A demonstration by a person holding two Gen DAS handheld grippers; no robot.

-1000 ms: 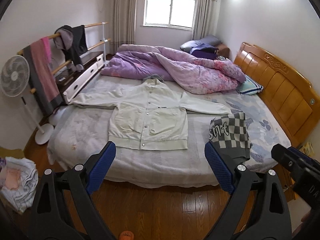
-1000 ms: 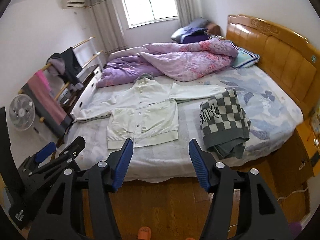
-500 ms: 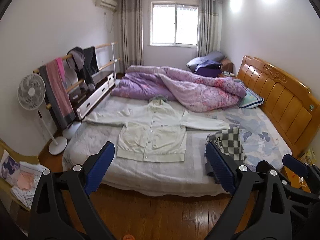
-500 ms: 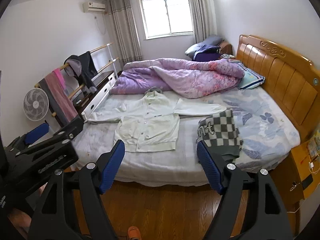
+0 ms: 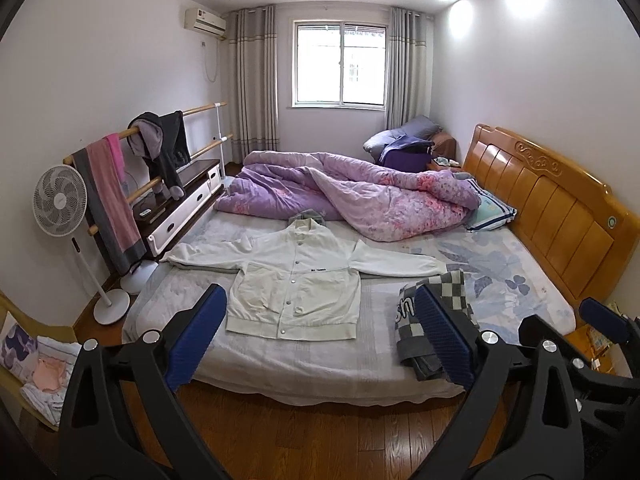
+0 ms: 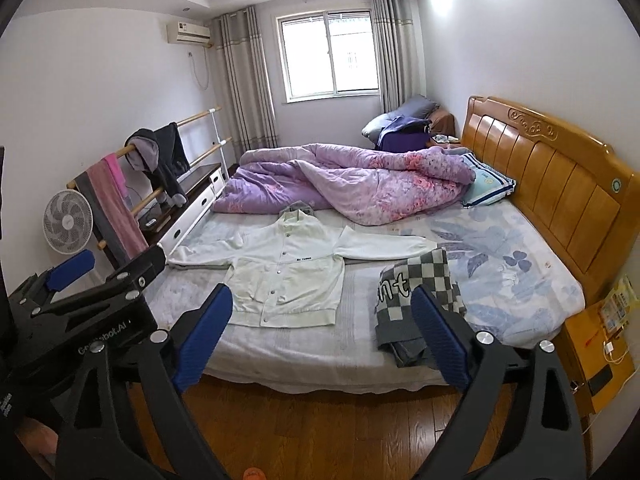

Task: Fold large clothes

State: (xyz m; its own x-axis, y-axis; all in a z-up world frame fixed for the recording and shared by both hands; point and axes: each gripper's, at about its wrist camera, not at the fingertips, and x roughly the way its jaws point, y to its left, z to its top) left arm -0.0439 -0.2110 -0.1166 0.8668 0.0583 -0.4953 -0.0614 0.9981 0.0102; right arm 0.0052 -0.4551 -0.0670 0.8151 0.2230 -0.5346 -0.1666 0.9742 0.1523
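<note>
A white button-up jacket [image 5: 296, 280] lies flat and face up on the bed, sleeves spread to both sides; it also shows in the right wrist view [image 6: 288, 268]. A folded grey-and-white checked garment [image 5: 436, 320] [image 6: 416, 300] lies to its right near the bed's front edge. My left gripper [image 5: 320, 336] is open and empty, held over the floor in front of the bed. My right gripper [image 6: 320, 336] is open and empty, also short of the bed. The left gripper's body [image 6: 80, 304] shows at the left of the right wrist view.
A rumpled purple quilt [image 5: 352, 196] fills the back of the bed. A wooden headboard [image 5: 552, 208] stands at the right. A rail with hung clothes [image 5: 132, 172], a white fan [image 5: 60, 200] and a low cabinet [image 5: 180, 212] line the left. Wood floor [image 5: 320, 440] lies below.
Both grippers have pulled back and tilted up from the bed; more of the room and ceiling shows now. Jaws stay open. The clothes have not moved.
</note>
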